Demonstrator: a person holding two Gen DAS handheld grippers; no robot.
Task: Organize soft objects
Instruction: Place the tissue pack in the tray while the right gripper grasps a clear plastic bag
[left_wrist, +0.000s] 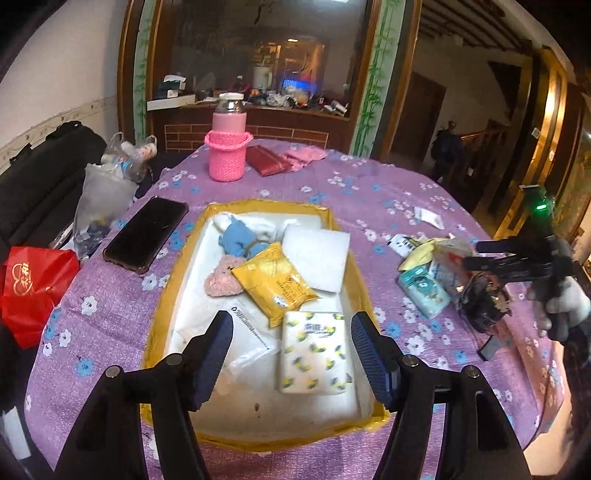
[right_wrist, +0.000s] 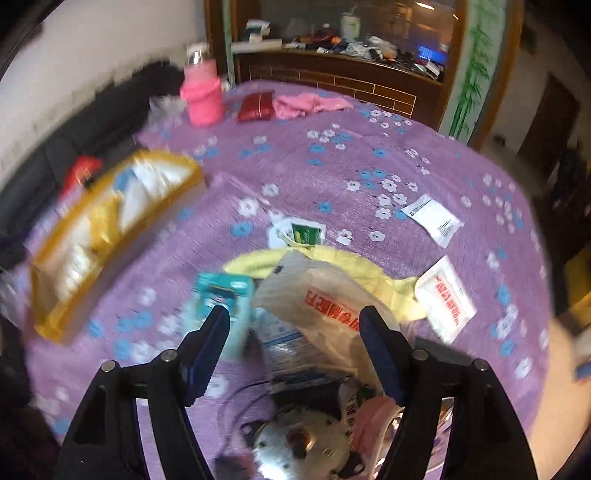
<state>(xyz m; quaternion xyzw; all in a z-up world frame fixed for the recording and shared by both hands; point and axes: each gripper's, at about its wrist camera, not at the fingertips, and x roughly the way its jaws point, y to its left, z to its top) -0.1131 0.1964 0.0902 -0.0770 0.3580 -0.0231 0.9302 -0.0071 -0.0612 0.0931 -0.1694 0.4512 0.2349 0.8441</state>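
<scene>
A round table under a purple flowered tablecloth (left_wrist: 332, 192) carries a shallow yellow-rimmed box (left_wrist: 258, 206) near its middle. The left gripper (left_wrist: 291, 347) hangs over the near end of the box with its jaws spread wide and nothing between them. Inside the box lie a lemon-print tissue pack (left_wrist: 314, 354) at the near end, a yellow packet (left_wrist: 273, 280) across the middle, a white folded cloth (left_wrist: 317, 258) against the right wall, a pink knitted piece (left_wrist: 221, 282) beside the left wall, and a blue knitted piece (left_wrist: 240, 240) toward the far end.

The right gripper (right_wrist: 293, 343) hovers over a loose heap near the right edge of the tabletop, jaws likewise wide apart and empty. In the heap, a white plastic bag with red lettering (right_wrist: 325, 295) lies partly on a pale yellow cloth (right_wrist: 373, 273); a teal tissue pack (right_wrist: 221, 295) sits just beside the bag; a round metal part (right_wrist: 306, 443) shows below the jaws. Two white sachets (right_wrist: 445, 299) (right_wrist: 432, 218) lie apart from the heap toward the right edge.

At the far edge stand a bottle in a pink knitted sleeve (left_wrist: 227, 147), a red pouch (left_wrist: 266, 160) and a pink cloth (left_wrist: 303, 157). A black phone (left_wrist: 146, 234) lies just left of the box.
</scene>
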